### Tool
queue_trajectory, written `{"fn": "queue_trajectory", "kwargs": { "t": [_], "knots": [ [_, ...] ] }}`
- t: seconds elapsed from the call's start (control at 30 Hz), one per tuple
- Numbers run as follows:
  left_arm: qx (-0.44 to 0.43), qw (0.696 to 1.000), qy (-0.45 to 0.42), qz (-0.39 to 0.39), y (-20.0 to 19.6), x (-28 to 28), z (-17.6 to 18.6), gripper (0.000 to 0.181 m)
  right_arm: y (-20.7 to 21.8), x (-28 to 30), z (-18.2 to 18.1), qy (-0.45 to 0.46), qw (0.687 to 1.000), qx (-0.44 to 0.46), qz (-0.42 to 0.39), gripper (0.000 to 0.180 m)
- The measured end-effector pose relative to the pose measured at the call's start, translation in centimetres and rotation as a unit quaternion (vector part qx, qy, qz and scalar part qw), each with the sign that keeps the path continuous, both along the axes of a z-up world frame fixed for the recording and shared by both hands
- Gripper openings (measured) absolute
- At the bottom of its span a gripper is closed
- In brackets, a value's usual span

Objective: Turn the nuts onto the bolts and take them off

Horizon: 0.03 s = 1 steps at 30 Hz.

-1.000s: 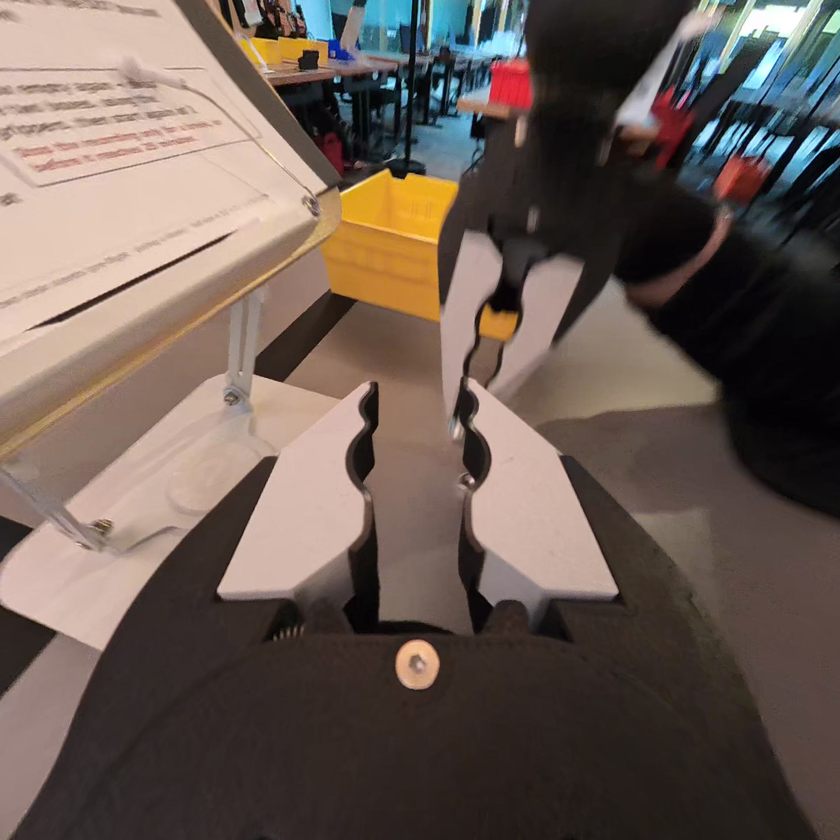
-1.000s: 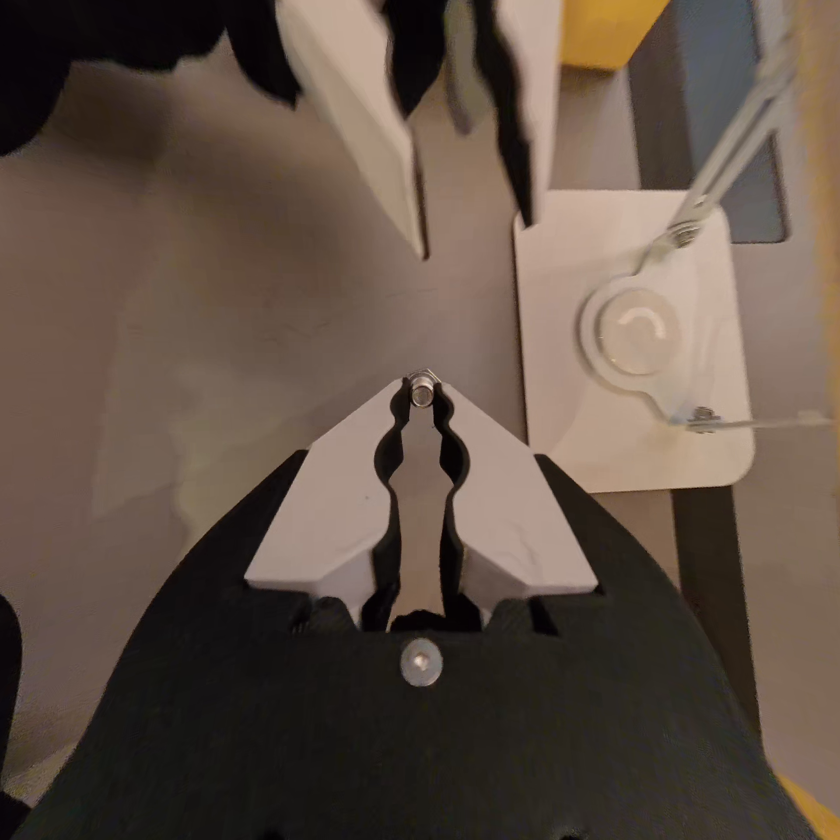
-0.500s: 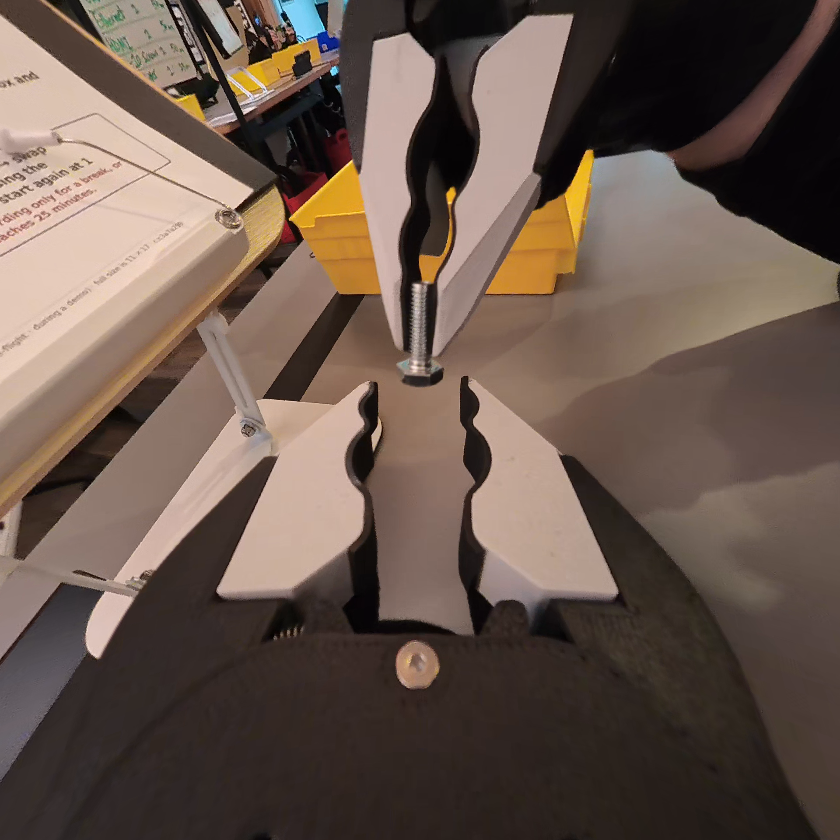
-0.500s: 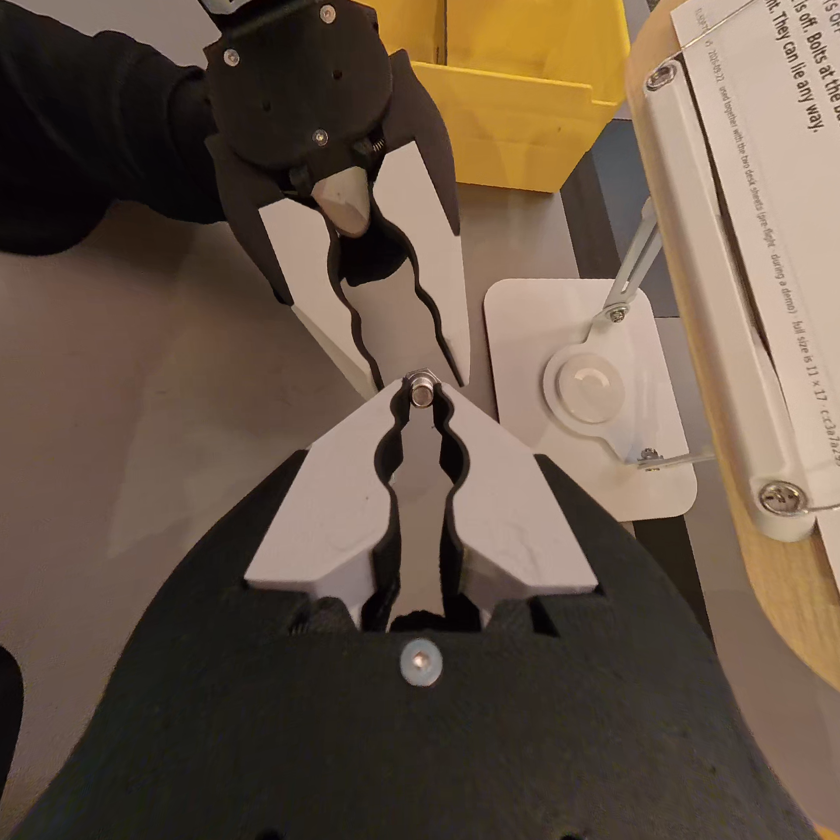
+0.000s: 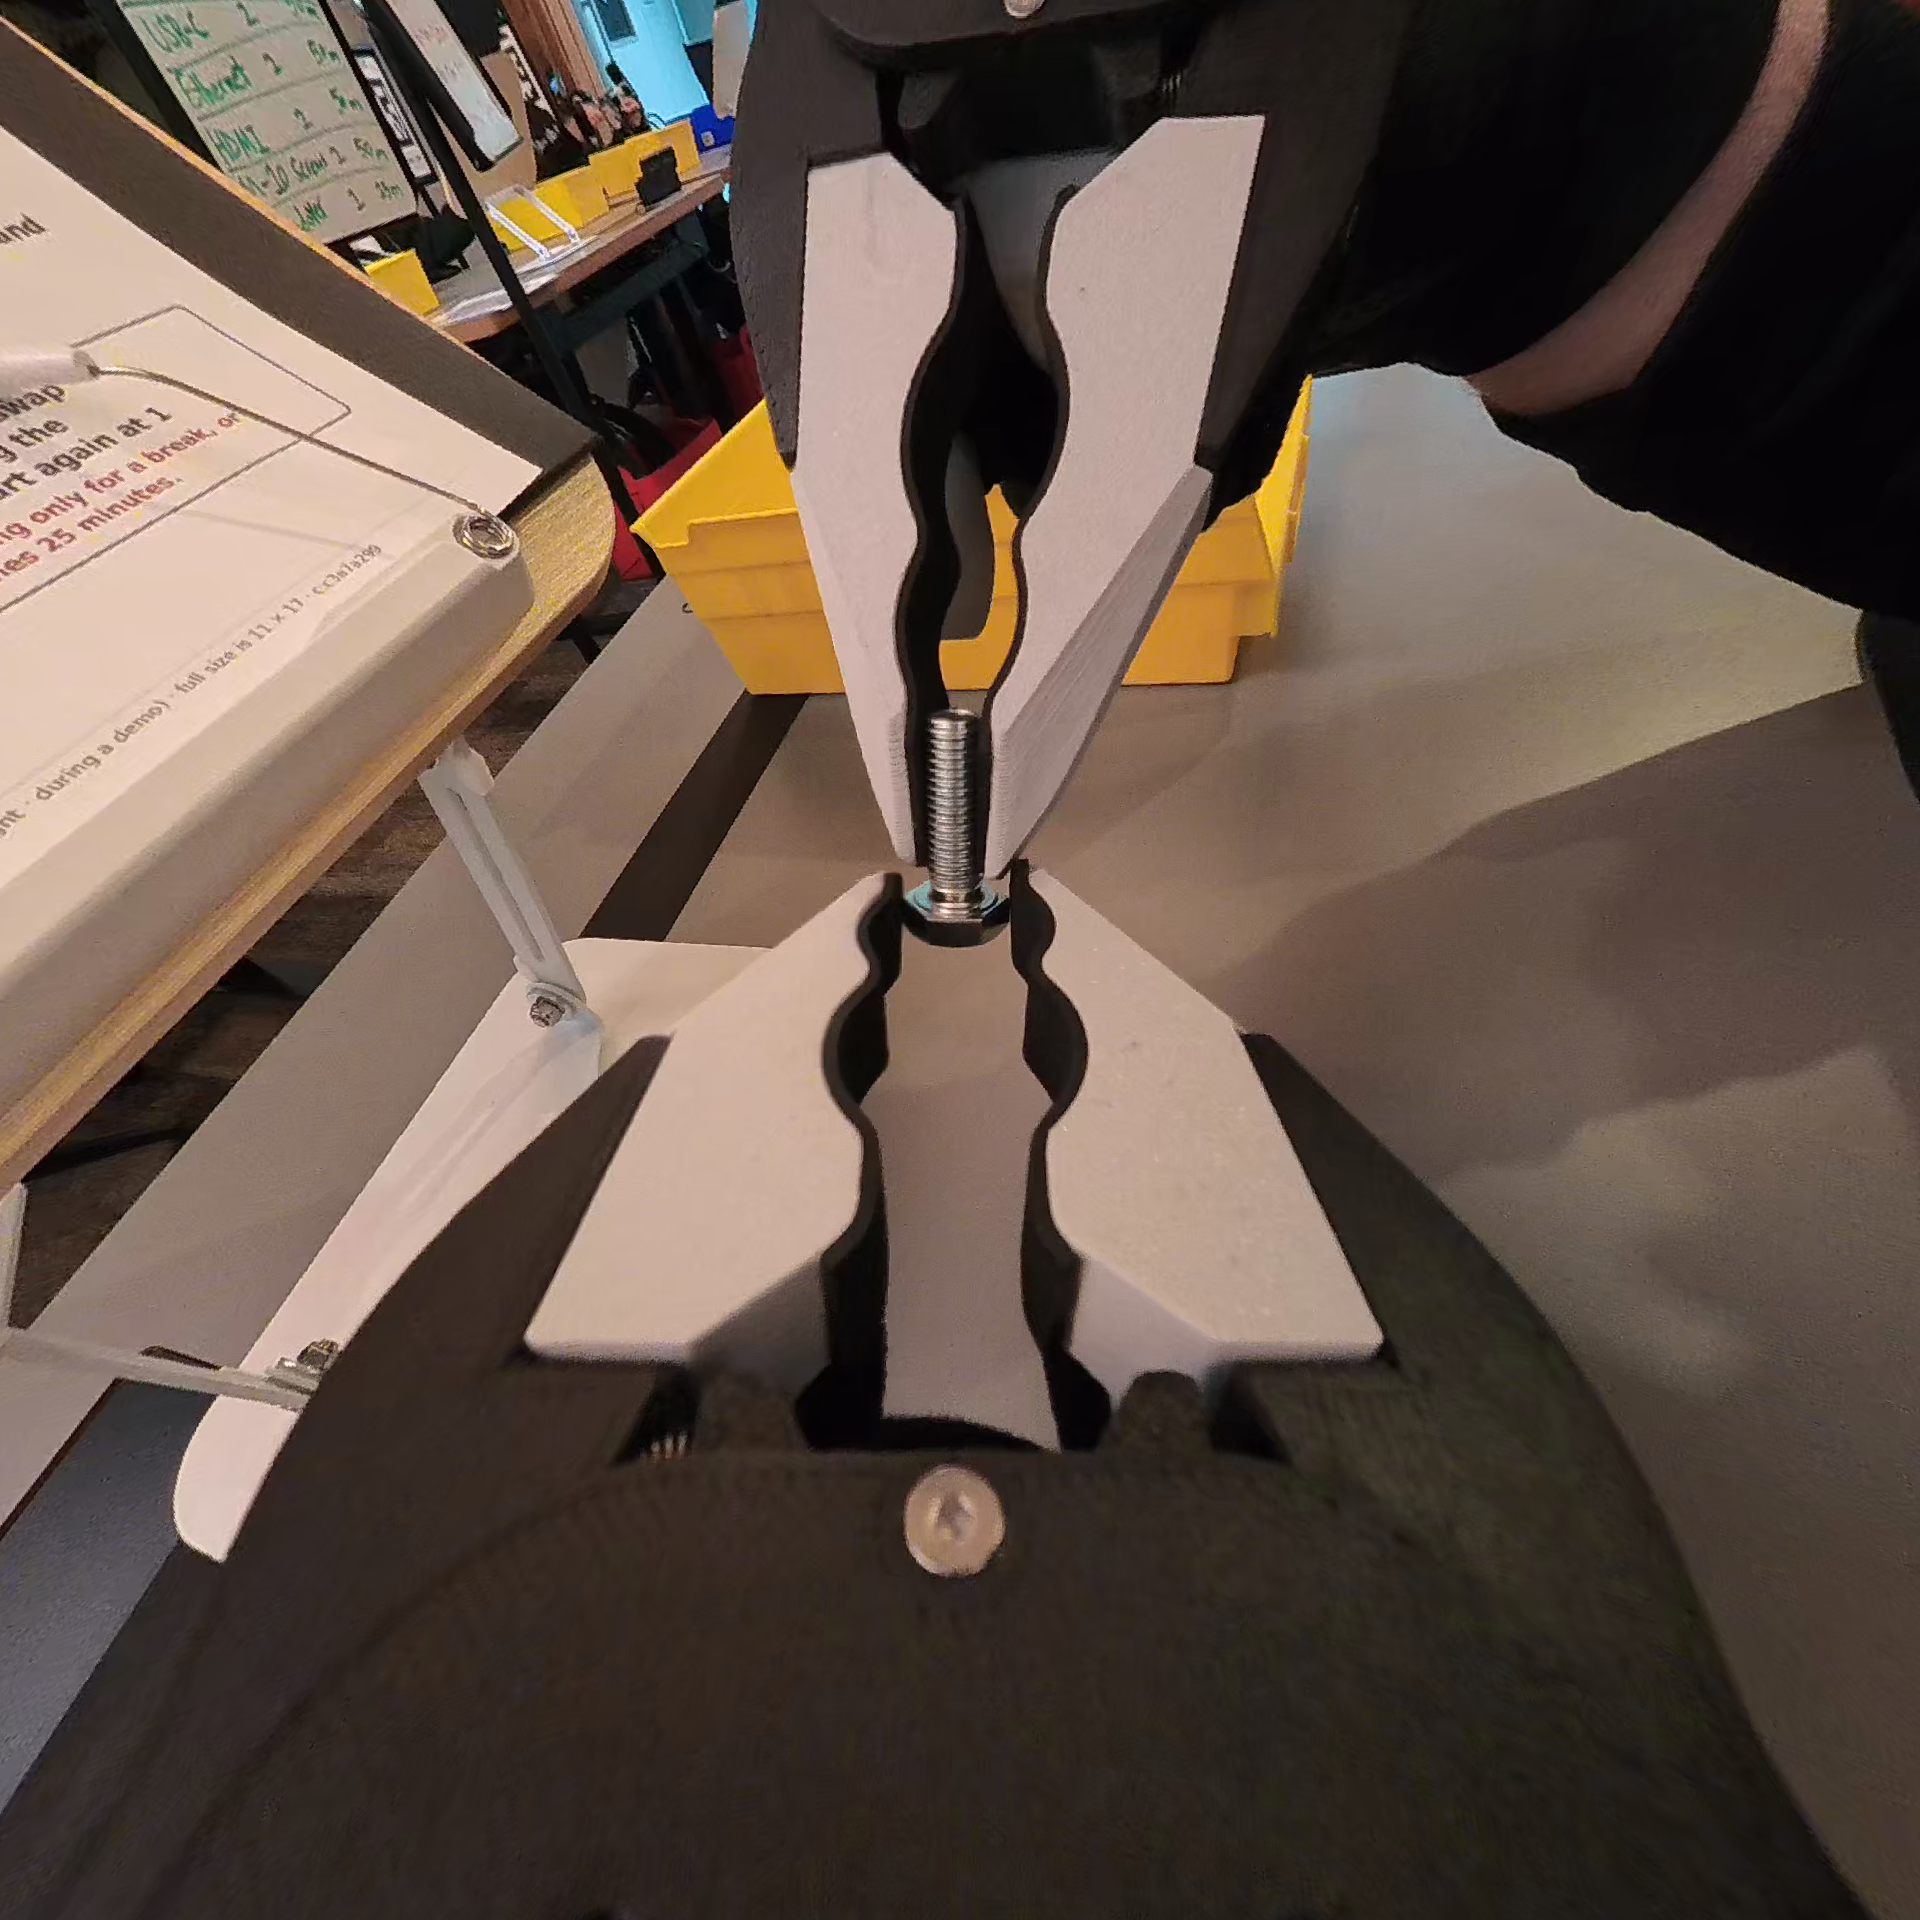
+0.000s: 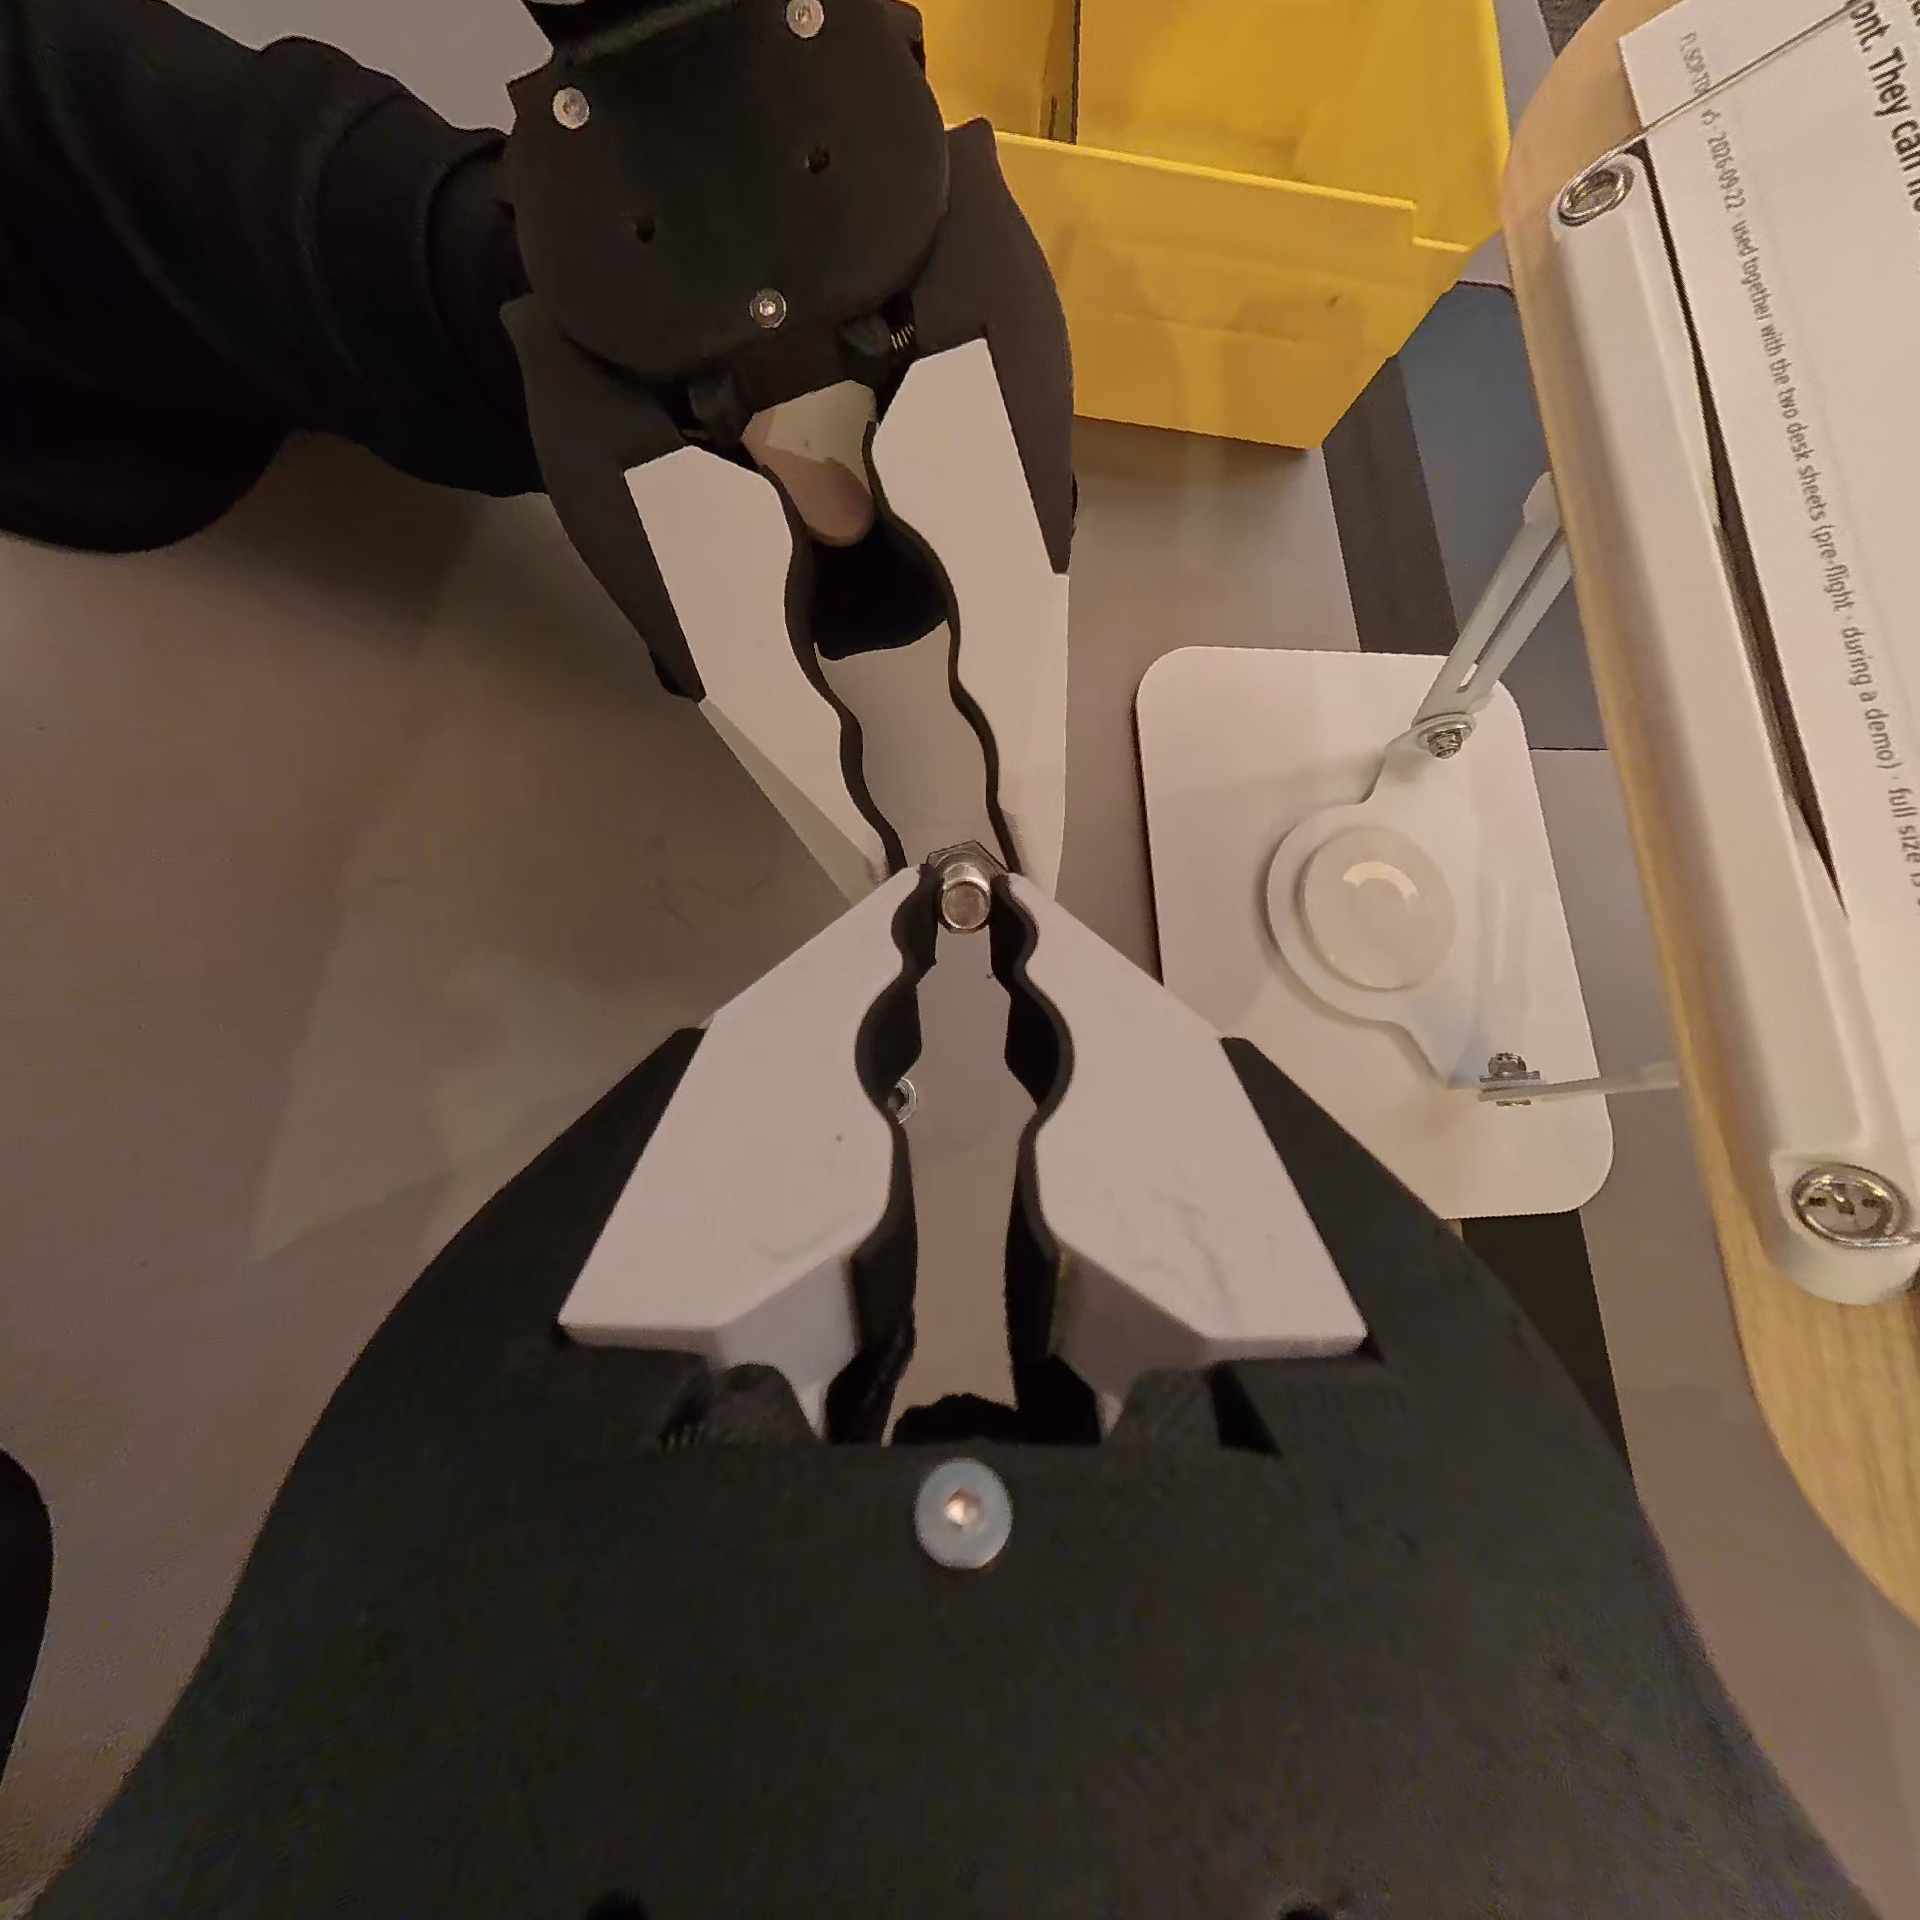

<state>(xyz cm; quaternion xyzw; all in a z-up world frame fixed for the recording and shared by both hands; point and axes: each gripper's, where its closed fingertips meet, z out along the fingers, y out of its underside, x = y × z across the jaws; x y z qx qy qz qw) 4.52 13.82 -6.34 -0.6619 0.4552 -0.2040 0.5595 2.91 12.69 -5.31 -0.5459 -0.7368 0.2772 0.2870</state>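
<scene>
My right gripper (image 6: 961, 883) is shut on the threaded shank of a silver bolt (image 6: 964, 902) and holds it upright above the grey table. In the left wrist view this gripper (image 5: 953, 857) comes down from above with the bolt (image 5: 951, 790) between its tips. A hex nut (image 5: 951, 920) sits at the bolt's lower end. My left gripper (image 5: 954, 894) has its tips against the sides of the nut, its jaws narrowed to the nut's width. The right wrist view shows the left gripper (image 6: 954, 857) reaching in from the far side around the nut (image 6: 961, 854).
A yellow bin (image 5: 748, 582) stands behind the grippers and also shows in the right wrist view (image 6: 1226, 260). A tilted paper stand (image 5: 208, 582) on a white base plate (image 6: 1226, 935) is close beside them. A small silvery piece (image 6: 904, 1096) shows between my right fingers. A black sleeve (image 5: 1662, 260) holds the right gripper. The grippers are tip to tip, or close to it.
The right gripper brought the bolt down to the left gripper's tips. The left gripper moved up to the nut and its jaws narrowed around it.
</scene>
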Motion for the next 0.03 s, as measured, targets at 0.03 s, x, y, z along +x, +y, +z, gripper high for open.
{"fn": "queue_trajectory", "kwargs": {
  "t": [0.03],
  "knots": [
    [0.001,1.000,0.000,0.001,0.01,0.01,0.02,0.019,0.01,0.02,0.02,0.000,1.000,0.000,0.000,0.008]
  ]
}}
